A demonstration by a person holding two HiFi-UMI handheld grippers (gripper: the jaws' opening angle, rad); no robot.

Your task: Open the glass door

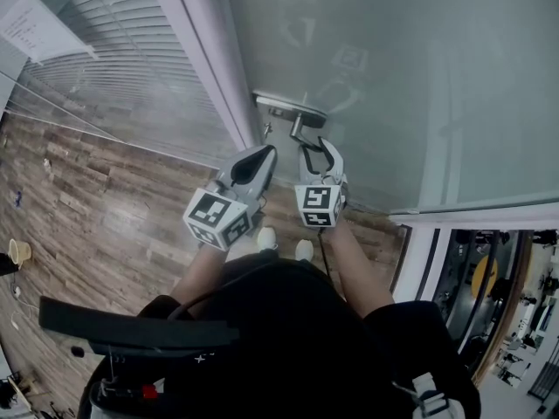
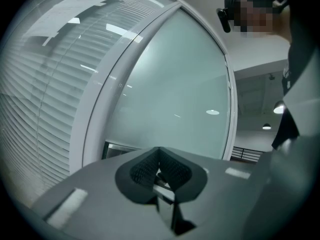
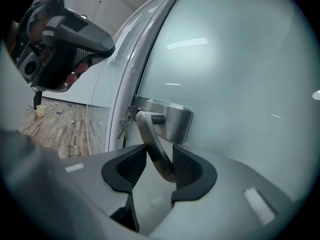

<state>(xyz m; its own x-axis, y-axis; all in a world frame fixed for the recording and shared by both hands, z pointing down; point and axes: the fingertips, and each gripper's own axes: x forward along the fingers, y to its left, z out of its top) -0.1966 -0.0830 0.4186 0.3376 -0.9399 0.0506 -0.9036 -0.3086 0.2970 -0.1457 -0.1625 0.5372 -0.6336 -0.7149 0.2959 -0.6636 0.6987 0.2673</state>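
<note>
The frosted glass door [image 1: 393,77] fills the upper right of the head view. Its steel lever handle [image 1: 301,127] sticks out from a lock plate [image 3: 172,121] near the door's left edge. My right gripper [image 1: 320,151] is at the handle, and the lever [image 3: 152,144] runs slantwise between its two pads, touching both. A bunch of keys [image 3: 124,126] hangs from the lock just left of the plate. My left gripper [image 1: 260,160] hovers beside the right one, left of the handle, shut with nothing in it. In its own view the pads [image 2: 172,171] meet in front of the glass [image 2: 170,94].
A white door frame [image 1: 210,68] stands left of the door, with a blind-covered glass wall [image 1: 113,68] beyond it carrying a paper sheet [image 1: 31,24]. Wooden floor [image 1: 96,216] lies below, with a paper cup [image 1: 17,251] at far left. The person's shoes [image 1: 266,236] stand close to the door.
</note>
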